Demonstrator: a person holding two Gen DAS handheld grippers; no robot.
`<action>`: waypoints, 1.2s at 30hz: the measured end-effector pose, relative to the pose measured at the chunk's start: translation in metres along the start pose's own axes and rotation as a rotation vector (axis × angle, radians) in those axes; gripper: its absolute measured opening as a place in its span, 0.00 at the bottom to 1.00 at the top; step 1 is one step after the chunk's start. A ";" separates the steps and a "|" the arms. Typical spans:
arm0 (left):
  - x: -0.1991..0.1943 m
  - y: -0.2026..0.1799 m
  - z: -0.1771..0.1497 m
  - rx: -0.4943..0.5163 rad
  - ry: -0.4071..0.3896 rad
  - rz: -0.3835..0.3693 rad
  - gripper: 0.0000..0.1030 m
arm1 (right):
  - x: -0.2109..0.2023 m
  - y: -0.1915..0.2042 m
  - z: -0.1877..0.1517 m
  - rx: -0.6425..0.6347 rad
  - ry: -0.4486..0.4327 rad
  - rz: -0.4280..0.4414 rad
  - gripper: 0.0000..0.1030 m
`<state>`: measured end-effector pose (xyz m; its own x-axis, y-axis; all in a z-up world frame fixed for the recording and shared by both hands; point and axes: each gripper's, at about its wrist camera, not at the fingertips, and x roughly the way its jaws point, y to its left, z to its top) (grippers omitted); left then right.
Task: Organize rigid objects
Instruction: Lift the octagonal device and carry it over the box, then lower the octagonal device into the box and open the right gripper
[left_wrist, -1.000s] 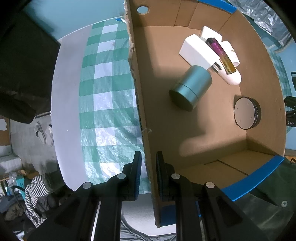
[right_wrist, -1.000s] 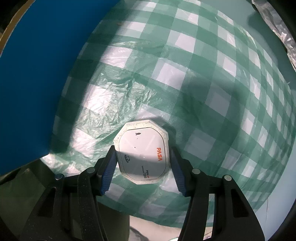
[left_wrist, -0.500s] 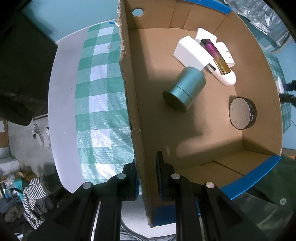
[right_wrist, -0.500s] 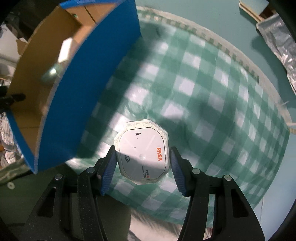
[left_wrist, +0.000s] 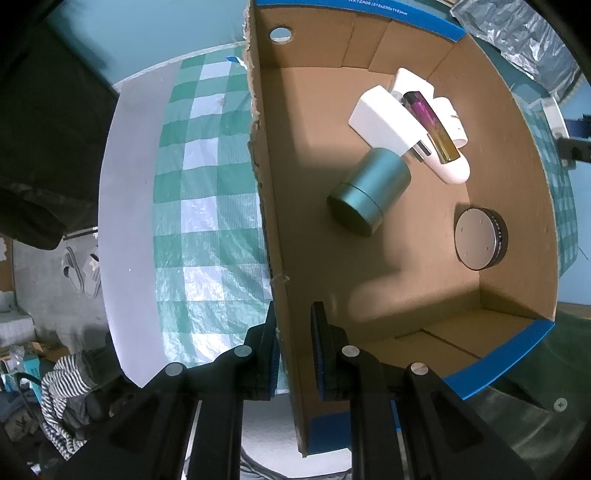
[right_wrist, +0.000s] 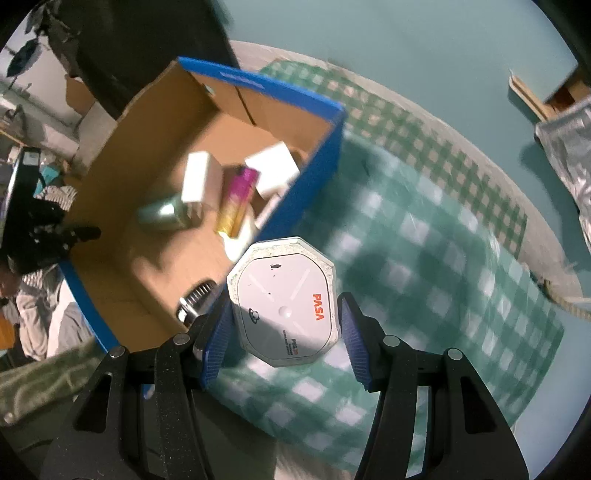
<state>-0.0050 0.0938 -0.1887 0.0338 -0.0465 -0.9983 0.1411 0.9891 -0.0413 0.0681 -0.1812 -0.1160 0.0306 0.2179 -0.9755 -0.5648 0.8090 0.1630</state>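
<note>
Fingers of our left gripper (left_wrist: 293, 350) are pinched nearly together on the torn cardboard wall of the box (left_wrist: 271, 206), one pad outside and one inside, so we have the box steadied from its near side. Our right gripper (right_wrist: 284, 326) stands about half spread, its blue pads (right_wrist: 218, 341) pressing both flanks of a white octagonal case (right_wrist: 282, 302) printed PASA, which hangs clear of the green checked tablecloth (right_wrist: 424, 258), beside the box's blue outer wall (right_wrist: 314, 173) and near its corner

As for progress, we judge the sorting well under way. In the left wrist view, five things already lie on the box floor: a teal metal tin (left_wrist: 369, 194) on its side, a white plug adapter (left_wrist: 384, 122) touching it, a purple-to-yellow lighter (left_wrist: 432, 125) resting on a long white case (left_wrist: 448, 162), and, well apart from that cluster, a flat round metal disc (left_wrist: 478, 238) near the far wall. The right wrist view shows the same cluster, blurred, and a knurled round edge (right_wrist: 195, 299) just behind our left pad, probably that disc

What we still have to do, as we read it, is carry the octagonal case over the blue wall and set it on the bare brown floor between the tin and the disc. We see no other loose object on the visible cloth, so this may be the last piece, though much of the table lies outside both views
</note>
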 end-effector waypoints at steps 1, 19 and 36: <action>0.000 0.000 0.000 -0.002 0.000 -0.002 0.15 | 0.000 0.003 0.004 -0.007 -0.005 0.002 0.55; -0.002 0.000 0.002 0.002 -0.008 -0.005 0.15 | 0.044 0.050 0.073 -0.128 0.014 -0.003 0.55; -0.007 0.002 0.003 -0.023 -0.021 0.016 0.15 | 0.058 0.049 0.080 -0.136 0.002 -0.010 0.55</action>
<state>-0.0016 0.0952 -0.1820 0.0566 -0.0331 -0.9978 0.1174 0.9927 -0.0263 0.1083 -0.0856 -0.1528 0.0351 0.2088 -0.9773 -0.6711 0.7296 0.1318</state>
